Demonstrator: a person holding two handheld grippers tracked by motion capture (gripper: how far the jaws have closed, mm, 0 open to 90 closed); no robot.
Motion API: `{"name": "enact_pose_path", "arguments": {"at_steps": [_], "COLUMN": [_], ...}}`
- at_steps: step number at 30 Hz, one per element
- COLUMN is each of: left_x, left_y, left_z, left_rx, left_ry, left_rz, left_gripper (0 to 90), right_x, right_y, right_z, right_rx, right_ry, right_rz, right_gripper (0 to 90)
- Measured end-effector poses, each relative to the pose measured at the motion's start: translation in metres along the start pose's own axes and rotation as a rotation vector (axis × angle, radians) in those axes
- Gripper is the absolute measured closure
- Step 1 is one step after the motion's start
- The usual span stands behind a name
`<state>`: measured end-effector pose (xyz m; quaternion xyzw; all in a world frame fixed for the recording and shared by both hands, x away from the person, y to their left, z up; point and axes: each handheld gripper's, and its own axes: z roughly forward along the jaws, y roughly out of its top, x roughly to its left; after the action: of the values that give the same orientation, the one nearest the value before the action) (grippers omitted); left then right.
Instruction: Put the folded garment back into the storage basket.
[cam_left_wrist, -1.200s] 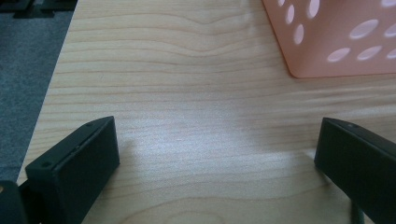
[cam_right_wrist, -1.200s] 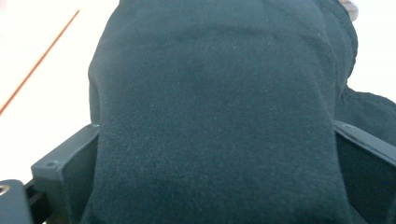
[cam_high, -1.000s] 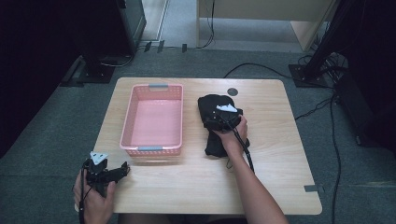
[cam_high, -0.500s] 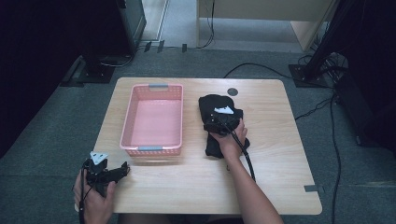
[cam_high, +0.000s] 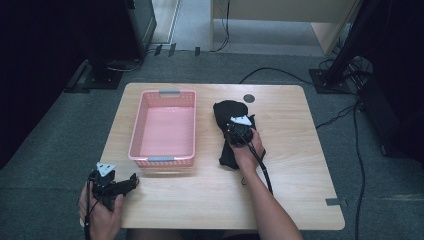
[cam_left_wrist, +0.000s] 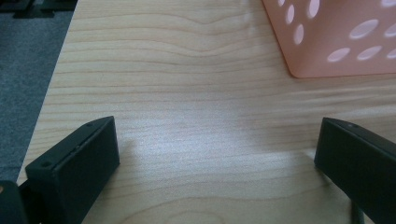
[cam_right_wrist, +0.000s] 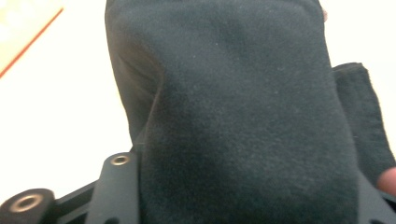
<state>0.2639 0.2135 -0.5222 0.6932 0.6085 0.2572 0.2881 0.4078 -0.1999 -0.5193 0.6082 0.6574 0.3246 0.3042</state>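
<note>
No readable writing on pink basket, black cloth.

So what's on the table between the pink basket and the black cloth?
Nothing: in the high view, just a bare strip of wooden table separates the pink basket from the black cloth.

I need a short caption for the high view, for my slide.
Right gripper over a black cloth beside an empty pink basket; left gripper at the table's near corner.
</note>
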Motion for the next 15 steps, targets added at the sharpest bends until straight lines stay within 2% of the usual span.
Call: {"name": "enact_pose_path", "arguments": {"at_steps": [8, 15], "left_x": [0.000, 0.000], "left_y": [0.000, 0.000], "left_z": [0.000, 0.000], "left_rx": [0.000, 0.000], "left_ry": [0.000, 0.000], "left_rz": [0.000, 0.000], "left_gripper": [0.0, 0.0], "right_x": [0.002, 0.006], "right_y": [0.005, 0.015], "right_z": [-0.005, -0.014], "right_rx": [-0.011, -0.026], "right_ry": [-0.003, 0.036], "right_rz": [0.012, 0.047], "right_gripper": [56.6, 57.7]}}
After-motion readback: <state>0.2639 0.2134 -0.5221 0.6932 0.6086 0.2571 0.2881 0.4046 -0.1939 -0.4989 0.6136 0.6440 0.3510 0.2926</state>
